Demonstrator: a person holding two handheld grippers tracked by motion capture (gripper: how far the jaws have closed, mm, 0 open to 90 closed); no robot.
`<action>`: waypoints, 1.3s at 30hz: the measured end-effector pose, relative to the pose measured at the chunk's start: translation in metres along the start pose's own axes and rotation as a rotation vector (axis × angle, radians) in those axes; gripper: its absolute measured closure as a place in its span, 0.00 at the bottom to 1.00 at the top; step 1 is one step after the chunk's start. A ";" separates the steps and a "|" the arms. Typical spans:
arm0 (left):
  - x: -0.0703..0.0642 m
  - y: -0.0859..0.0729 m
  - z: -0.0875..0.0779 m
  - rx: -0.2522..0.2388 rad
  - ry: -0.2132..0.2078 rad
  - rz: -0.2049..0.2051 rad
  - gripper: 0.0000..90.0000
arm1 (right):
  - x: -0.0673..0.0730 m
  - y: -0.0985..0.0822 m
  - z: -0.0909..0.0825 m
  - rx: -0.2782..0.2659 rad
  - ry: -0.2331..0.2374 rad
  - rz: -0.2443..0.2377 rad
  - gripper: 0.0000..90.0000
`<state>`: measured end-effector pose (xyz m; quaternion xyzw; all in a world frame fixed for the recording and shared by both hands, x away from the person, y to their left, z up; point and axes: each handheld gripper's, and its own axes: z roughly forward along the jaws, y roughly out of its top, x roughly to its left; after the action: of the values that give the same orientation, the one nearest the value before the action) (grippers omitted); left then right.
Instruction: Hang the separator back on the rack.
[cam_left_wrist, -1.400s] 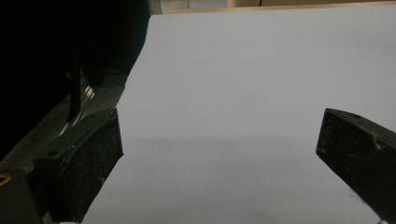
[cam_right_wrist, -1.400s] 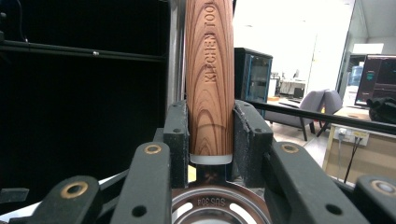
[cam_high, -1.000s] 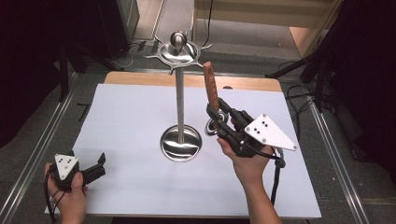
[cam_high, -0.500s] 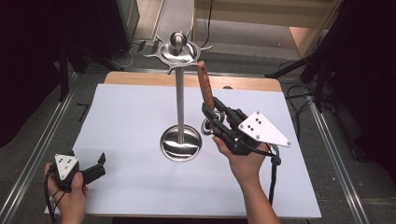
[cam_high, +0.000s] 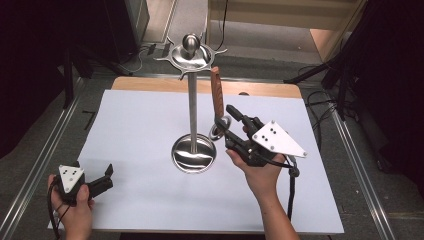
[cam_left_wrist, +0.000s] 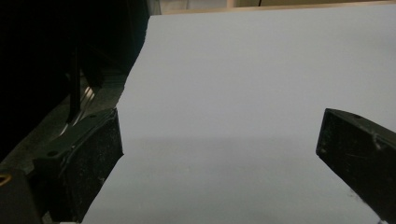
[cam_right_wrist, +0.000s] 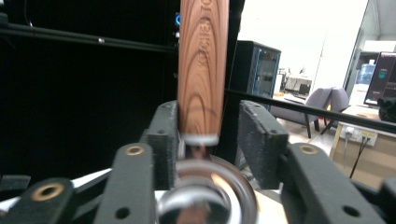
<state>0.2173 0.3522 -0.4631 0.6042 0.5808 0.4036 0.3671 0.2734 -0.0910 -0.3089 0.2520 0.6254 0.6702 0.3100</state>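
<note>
A steel stand (cam_high: 192, 110) with a round base and a crown of hooks rises mid-table. A utensil with a wooden handle (cam_high: 217, 95) and a metal ring end (cam_high: 221, 127) is nearly upright just right of the pole, its top near a hook. My right gripper (cam_high: 227, 125) surrounds the handle's lower end. In the right gripper view the handle (cam_right_wrist: 203, 70) touches the left jaw while a gap shows at the right jaw; the jaws (cam_right_wrist: 210, 126) have just been opening. My left gripper (cam_high: 107, 172) rests open at the near left corner, nothing between its jaws (cam_left_wrist: 219, 135).
A white sheet (cam_high: 140, 125) covers the wooden table (cam_high: 150, 84). Metal rails run along both table sides. Dark equipment and cables stand beyond the far edge. The stand's base dish (cam_high: 194, 155) sits close to my right hand.
The right gripper carried the utensil left toward the stand and the handle stands more upright. Its jaws have parted around the handle. The left gripper stayed put.
</note>
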 end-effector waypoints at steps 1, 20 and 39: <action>0.000 0.000 0.000 -0.001 0.000 0.000 0.01 | 0.000 -0.002 -0.001 0.004 0.004 0.003 0.64; 0.000 0.000 0.000 0.002 0.002 0.006 0.01 | -0.023 -0.032 -0.024 0.145 -0.138 0.059 0.14; -0.001 0.000 0.000 0.002 0.007 0.010 0.01 | -0.046 -0.075 -0.057 0.259 -0.252 0.063 0.00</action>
<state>0.2172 0.3514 -0.4631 0.6061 0.5795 0.4067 0.3624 0.2713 -0.1614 -0.3863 0.3913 0.6544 0.5567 0.3297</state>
